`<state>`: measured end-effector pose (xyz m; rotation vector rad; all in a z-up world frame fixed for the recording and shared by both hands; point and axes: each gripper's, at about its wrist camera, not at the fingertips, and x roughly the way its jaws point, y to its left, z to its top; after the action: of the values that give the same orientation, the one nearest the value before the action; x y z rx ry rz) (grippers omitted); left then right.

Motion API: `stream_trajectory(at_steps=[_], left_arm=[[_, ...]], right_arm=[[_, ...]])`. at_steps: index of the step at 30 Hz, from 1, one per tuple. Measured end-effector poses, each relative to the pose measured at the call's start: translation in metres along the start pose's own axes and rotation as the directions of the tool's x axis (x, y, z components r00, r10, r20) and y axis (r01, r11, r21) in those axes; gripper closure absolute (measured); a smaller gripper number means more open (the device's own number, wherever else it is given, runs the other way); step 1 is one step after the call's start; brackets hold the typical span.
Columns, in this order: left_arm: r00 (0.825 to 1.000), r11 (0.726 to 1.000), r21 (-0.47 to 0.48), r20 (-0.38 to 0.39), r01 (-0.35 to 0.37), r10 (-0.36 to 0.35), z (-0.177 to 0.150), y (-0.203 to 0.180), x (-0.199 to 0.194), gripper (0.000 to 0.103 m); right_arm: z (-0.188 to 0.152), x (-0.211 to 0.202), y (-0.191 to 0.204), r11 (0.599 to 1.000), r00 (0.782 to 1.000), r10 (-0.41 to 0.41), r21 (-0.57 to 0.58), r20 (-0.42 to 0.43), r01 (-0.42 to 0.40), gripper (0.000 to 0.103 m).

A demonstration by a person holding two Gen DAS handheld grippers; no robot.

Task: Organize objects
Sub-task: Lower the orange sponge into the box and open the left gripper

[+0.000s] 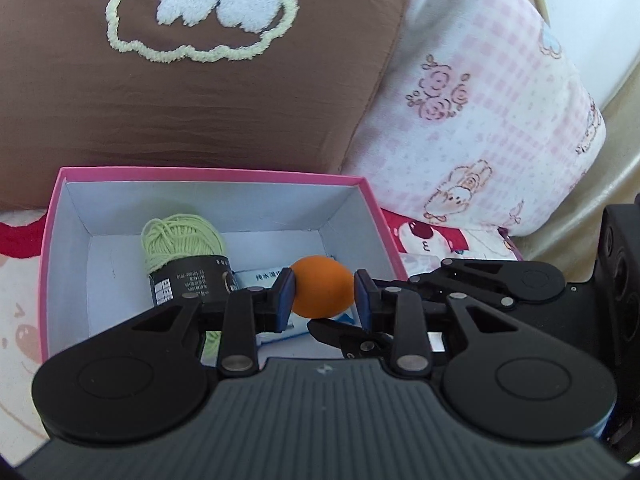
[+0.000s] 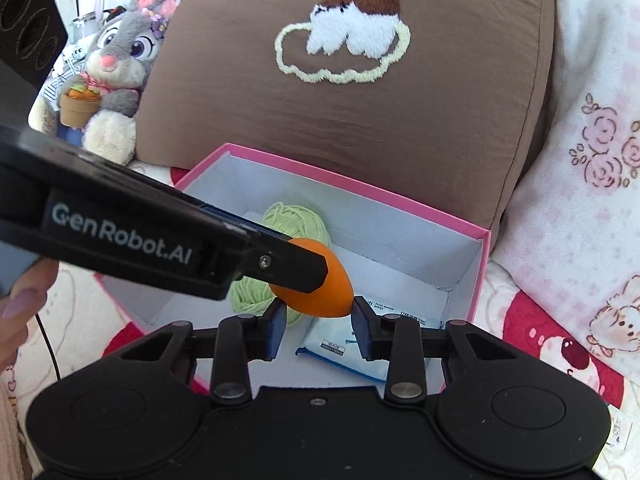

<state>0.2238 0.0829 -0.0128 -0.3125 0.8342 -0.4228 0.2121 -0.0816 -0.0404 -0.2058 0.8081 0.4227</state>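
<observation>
An orange egg-shaped sponge (image 1: 320, 290) hangs over the open pink box (image 1: 200, 174). My left gripper (image 1: 323, 292) is shut on it, blue pads pressing both sides. In the right wrist view the left gripper (image 2: 320, 272) comes in from the left with the sponge (image 2: 324, 292). My right gripper (image 2: 320, 316) clasps the sponge's lower end, both pads against it. One of its fingers (image 1: 340, 334) shows just under the sponge. Inside the box (image 2: 360, 184) lie a green yarn ball (image 1: 180, 240) with a black label and a white wipes packet (image 2: 344, 348).
A brown cushion (image 2: 360, 120) leans right behind the box. A pink-and-white blanket (image 1: 480, 120) is piled at the right. A grey plush rabbit (image 2: 120, 64) sits at the back left. A person's fingers (image 2: 20, 304) show at the left edge. Patterned bedding surrounds the box.
</observation>
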Motion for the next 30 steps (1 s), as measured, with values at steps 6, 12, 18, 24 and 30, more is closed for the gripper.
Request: stream_trajectory(at_steps=[6, 12, 18, 24, 30], left_arm=[[0.999, 0.997, -0.069, 0.031, 0.022, -0.020, 0.000, 0.023, 0.029, 0.074], [0.999, 0.989, -0.143, 0.017, 0.036, -0.034, 0.000, 0.044, 0.047, 0.074], [1.000, 0.991, -0.133, 0.008, 0.023, -0.023, -0.003, 0.052, 0.057, 0.074], [1.000, 0.986, -0.168, -0.007, -0.004, 0.003, -0.005, 0.064, 0.060, 0.074], [1.000, 0.988, -0.151, -0.015, -0.016, 0.014, -0.003, 0.060, 0.052, 0.074]], right_arm=[[0.010, 0.034, -0.010, 0.999, 0.998, -0.025, 0.036, -0.054, 0.027, 0.063], [0.013, 0.057, -0.009, 0.996, 0.996, -0.071, 0.043, -0.061, 0.074, 0.063], [0.017, 0.077, -0.014, 0.997, 0.992, -0.082, 0.003, -0.101, 0.083, 0.079], [0.018, 0.082, -0.024, 0.996, 0.991, -0.089, 0.019, -0.096, 0.091, 0.079], [0.012, 0.060, -0.032, 0.995, 0.996, -0.055, 0.073, -0.066, 0.060, 0.078]])
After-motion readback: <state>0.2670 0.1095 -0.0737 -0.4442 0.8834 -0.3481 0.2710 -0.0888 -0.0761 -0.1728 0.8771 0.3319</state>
